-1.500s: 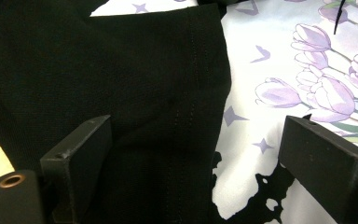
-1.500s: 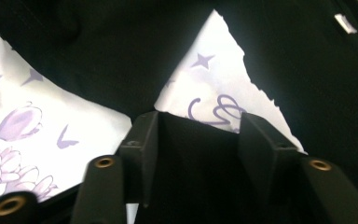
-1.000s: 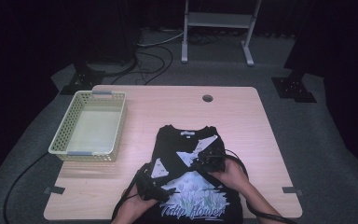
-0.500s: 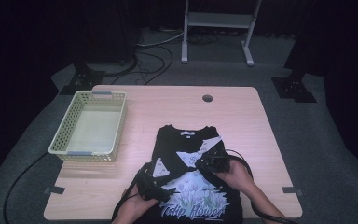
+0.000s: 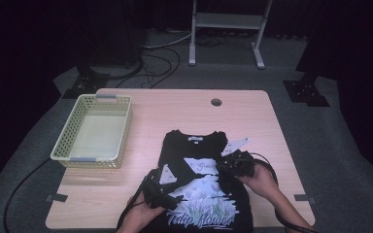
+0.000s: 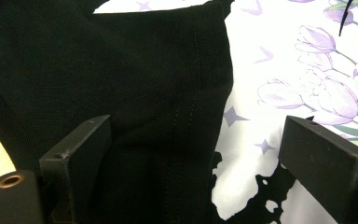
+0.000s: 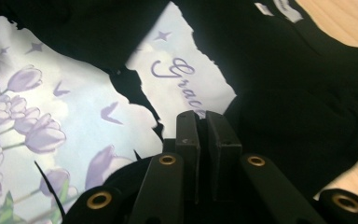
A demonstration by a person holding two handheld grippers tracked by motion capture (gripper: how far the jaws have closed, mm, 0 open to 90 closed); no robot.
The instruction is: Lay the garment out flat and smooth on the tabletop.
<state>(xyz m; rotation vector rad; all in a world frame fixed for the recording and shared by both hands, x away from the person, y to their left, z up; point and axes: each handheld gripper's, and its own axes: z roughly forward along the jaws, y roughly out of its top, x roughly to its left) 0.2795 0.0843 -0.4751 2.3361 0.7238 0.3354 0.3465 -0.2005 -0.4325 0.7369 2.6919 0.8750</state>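
A black T-shirt [image 5: 201, 187] is spread on the surface [image 5: 175, 104], its right sleeve folded inward and pinched in the closed right tool [image 5: 234, 165]. The left tool [image 5: 164, 190] is held open over the left sleeve. The thin fold could be dropped if pulled; "Grace" and "Tulip Flower" are printed.

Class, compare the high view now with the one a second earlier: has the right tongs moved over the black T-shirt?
Yes. Judged against the table's round cable hole, the right tongs, shut on the T-shirt, has shifted slightly right, toward the table's right edge.
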